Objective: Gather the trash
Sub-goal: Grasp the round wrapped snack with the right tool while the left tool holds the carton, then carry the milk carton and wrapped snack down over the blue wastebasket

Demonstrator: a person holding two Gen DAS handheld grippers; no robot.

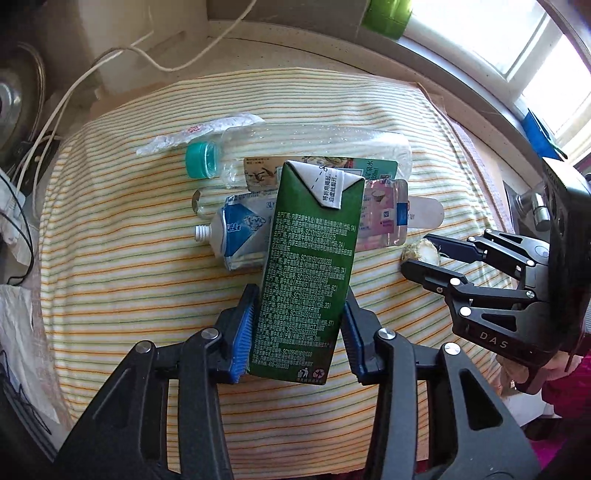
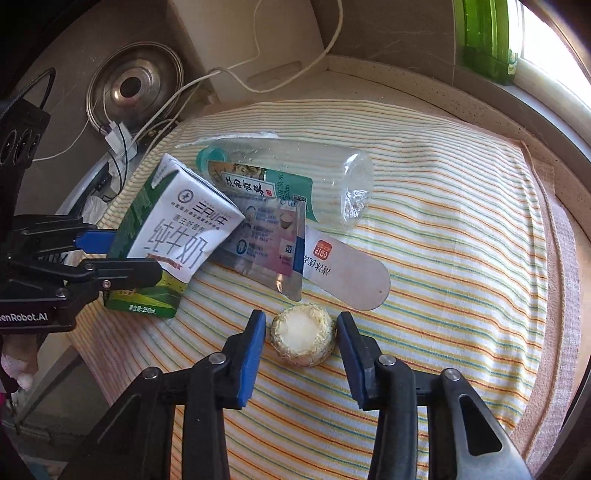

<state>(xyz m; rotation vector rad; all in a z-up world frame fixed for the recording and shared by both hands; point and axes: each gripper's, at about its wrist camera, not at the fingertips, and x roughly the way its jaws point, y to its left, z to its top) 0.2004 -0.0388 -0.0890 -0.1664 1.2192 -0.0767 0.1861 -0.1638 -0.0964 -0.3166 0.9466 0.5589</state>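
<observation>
My left gripper is shut on a green and white milk carton, held above the striped cloth; the carton also shows in the right wrist view. My right gripper is open, its jaws on either side of a round pale vegetable stub that lies on the cloth. Behind lie a clear plastic bottle with a teal cap, a flat clear pouch, a white spatula-shaped wrapper and a squashed toothpaste tube.
A crumpled clear wrapper lies behind the bottle. White cables and a steel lid sit beyond the cloth's far left. A green bottle stands by the window sill. The cloth's right side is bare.
</observation>
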